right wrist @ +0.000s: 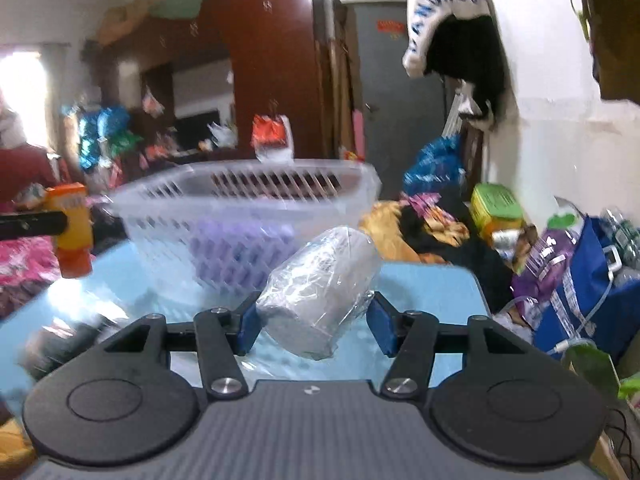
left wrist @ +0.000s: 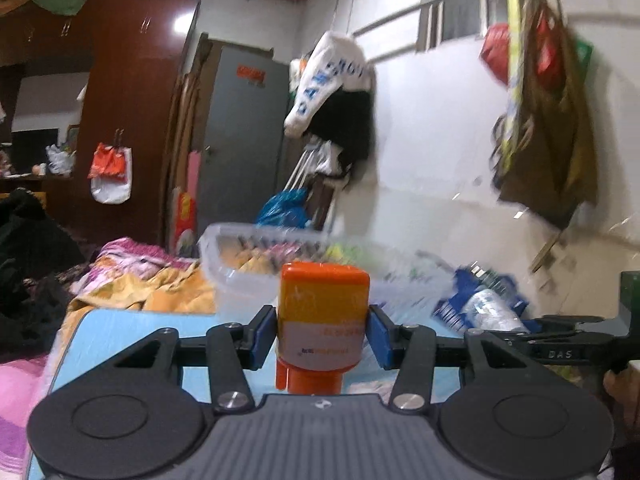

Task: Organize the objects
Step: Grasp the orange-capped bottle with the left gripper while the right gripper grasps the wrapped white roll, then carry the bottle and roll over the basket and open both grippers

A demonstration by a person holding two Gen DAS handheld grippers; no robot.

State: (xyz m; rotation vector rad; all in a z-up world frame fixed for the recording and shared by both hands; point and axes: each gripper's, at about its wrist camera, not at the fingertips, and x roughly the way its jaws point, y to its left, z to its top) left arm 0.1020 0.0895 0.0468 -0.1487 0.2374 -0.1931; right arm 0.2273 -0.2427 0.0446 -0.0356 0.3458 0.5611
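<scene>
Dim indoor light; motion blur; fisheye-warped edges; window glare left.

We count one orange bottle (left wrist: 323, 322) clamped between the left gripper's (left wrist: 322, 334) two blue pads, its cap end pointing back toward the gripper body. One plastic-wrapped paper roll (right wrist: 320, 290) sits tilted between the right gripper's (right wrist: 312, 326) two pads. Beyond both sets of fingertips we see one clear slotted basket (right wrist: 248, 216), with one purple item (right wrist: 240, 250) showing through its wall. To the right of the right fingers we make out one green-topped box (right wrist: 496, 208) and one blue bag (right wrist: 592, 280); what fills that bag is too blurred to count.
</scene>
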